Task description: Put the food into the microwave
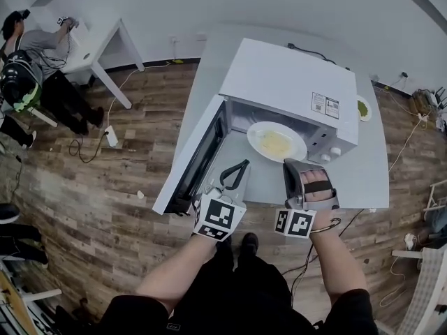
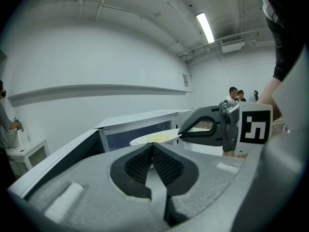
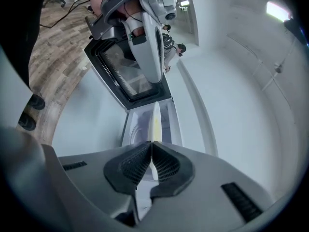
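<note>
A white microwave (image 1: 290, 82) stands on a pale table (image 1: 363, 176) with its door (image 1: 199, 160) swung open to the left. At the cavity mouth hangs a white plate (image 1: 276, 142) of yellow food, with my right gripper (image 1: 290, 165) shut on its near rim. In the right gripper view the plate (image 3: 155, 122) shows edge-on between the pads, in front of the open cavity (image 3: 140, 127). My left gripper (image 1: 241, 167) is shut and holds nothing, between the door and the plate. In the left gripper view the plate (image 2: 154, 138) and the right gripper (image 2: 186, 132) lie just beyond my shut left gripper (image 2: 152, 147).
A small dish with something green (image 1: 362, 108) sits on the table behind the microwave, at the right. A person (image 1: 31, 61) works at a white desk (image 1: 94, 47) at the far left. Cables (image 1: 91, 145) trail over the wooden floor.
</note>
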A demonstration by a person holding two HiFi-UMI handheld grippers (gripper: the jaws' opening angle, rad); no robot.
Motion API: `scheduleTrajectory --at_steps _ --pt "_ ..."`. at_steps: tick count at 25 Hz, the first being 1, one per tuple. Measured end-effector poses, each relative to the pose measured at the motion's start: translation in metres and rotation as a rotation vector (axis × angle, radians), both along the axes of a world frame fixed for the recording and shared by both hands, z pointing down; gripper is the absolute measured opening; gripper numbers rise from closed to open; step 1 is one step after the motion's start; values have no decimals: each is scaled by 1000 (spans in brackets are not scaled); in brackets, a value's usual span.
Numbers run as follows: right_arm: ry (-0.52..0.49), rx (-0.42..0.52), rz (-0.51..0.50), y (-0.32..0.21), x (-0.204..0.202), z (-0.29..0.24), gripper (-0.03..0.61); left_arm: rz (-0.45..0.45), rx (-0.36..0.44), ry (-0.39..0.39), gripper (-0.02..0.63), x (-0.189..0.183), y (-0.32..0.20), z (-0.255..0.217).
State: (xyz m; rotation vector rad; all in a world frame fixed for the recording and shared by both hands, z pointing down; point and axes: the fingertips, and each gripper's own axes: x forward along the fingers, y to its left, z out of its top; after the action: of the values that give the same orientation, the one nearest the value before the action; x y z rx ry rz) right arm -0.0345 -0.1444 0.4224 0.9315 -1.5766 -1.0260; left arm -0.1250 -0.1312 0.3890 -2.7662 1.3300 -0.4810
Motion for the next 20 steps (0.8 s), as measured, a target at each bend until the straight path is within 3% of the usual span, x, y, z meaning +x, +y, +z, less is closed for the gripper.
scheduleTrajectory --at_steps 11,20 --pt "20 7 11 -37 -28 29 20 21 14 16 6 -17 -42 23" --pt "42 10 68 -87 -12 58 20 14 5 34 6 -12 -71 46"
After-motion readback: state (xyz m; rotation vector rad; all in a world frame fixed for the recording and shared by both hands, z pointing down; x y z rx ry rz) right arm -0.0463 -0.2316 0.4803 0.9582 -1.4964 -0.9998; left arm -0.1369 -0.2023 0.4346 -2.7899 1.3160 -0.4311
